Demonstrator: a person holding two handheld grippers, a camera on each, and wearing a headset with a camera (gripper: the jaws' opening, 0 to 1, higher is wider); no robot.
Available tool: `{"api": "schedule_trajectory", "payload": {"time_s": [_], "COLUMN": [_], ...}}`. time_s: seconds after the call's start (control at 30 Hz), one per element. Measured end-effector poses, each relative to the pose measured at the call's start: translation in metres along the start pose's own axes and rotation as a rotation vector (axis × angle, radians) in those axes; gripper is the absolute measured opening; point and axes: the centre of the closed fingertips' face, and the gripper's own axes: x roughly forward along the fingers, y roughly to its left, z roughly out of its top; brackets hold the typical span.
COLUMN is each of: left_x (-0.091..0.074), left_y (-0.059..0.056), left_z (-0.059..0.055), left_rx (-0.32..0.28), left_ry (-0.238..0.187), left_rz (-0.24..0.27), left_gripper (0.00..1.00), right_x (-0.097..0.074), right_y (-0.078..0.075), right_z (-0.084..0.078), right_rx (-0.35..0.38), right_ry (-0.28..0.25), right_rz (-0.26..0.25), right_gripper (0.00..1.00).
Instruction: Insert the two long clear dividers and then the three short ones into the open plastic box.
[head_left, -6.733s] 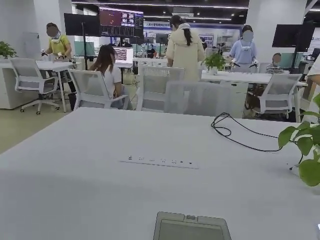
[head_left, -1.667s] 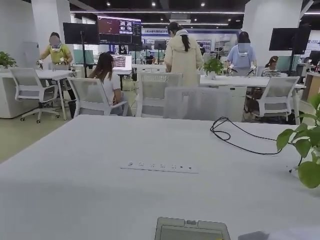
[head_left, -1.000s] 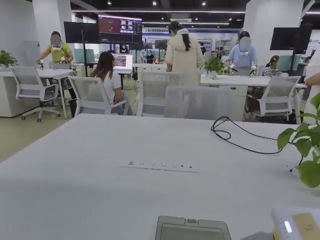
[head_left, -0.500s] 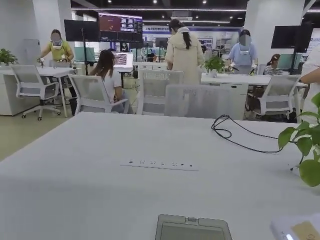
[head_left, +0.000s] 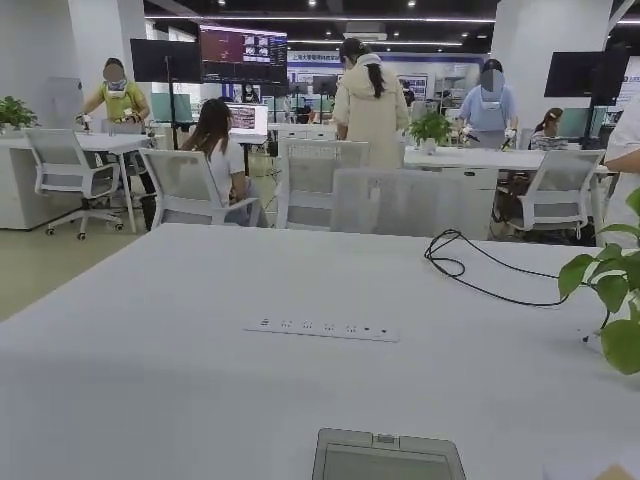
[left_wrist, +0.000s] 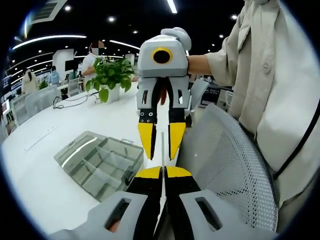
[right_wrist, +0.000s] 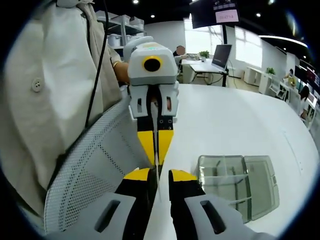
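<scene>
Left gripper was clamped tight on a thin clear divider, seen edge-on as a bright line running straight out from its yellow tips. Facing it nose to nose, the right gripper had its jaws parted a little, one on either side of the divider's far end and, as far as could be told, not pinching it. Both were held off the edge of the table, above the mesh back of a chair and close in front of the person's pale coat. The box lay open on the table near that edge, its lid flat beside it, well apart from both grippers, with clear partitions showing inside. A plant stood further along the table. In the head view a socket strip and a black cable lay on the tabletop.
</scene>
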Motion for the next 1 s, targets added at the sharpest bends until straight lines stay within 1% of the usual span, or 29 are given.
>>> {"api": "schedule_trajectory", "payload": {"time_s": [0.1,0.17,0.23,0.33,0.47,0.5,0.6,0.67,0.73,0.8,0.93,1.0], "left_x": [0.0,0.0,0.0,-0.002,-0.002,-0.002,-0.002,-0.002,-0.003,-0.003,-0.004,-0.005], "left_y": [-0.001,-0.001,-0.001,0.001,0.005,0.006,0.008,0.009,0.012,0.015,0.02,0.024], "left_z": [0.001,0.0,0.0,0.0,0.001,0.001,0.002,0.003,0.006,0.007,0.009,0.01], "left_rx": [0.006,0.01,0.009,0.007,-0.018,-0.027,-0.045,-0.048,-0.064,-0.068,-0.071,-0.076], "left_ry": [-0.006,-0.002,-0.003,-0.008,-0.02,-0.022,-0.031,-0.038,-0.059,-0.073,-0.088,-0.096], "left_rz": [-0.005,-0.008,-0.009,-0.003,0.017,0.024,0.032,0.039,0.055,0.07,0.103,0.124], "left_gripper": [0.0,0.0,0.0,0.0,0.0,0.0,0.0,0.0,0.02,0.06,0.12,0.17], "right_x": [0.001,0.002,0.002,0.002,0.001,0.001,0.001,0.001,0.0,-0.002,-0.006,-0.008], "right_y": [0.004,0.006,0.006,0.004,0.001,0.0,-0.002,-0.003,-0.006,-0.009,-0.016,-0.02], "right_z": [-0.001,-0.001,0.0,0.0,0.002,0.002,0.002,0.002,0.002,0.002,0.003,0.004], "right_rx": [0.007,0.006,-0.012,0.001,-0.004,-0.015,-0.024,-0.032,-0.036,-0.034,-0.03,-0.028], "right_ry": [-0.001,0.0,0.001,0.0,0.003,0.005,0.01,0.011,0.014,0.011,0.005,0.001], "right_rz": [0.017,0.024,0.024,0.013,0.0,-0.007,-0.017,-0.026,-0.04,-0.054,-0.084,-0.099], "right_gripper": [0.09,0.03,0.03,0.03,0.02,0.02,0.02,0.02,0.02,0.02,0.02,0.02]}}
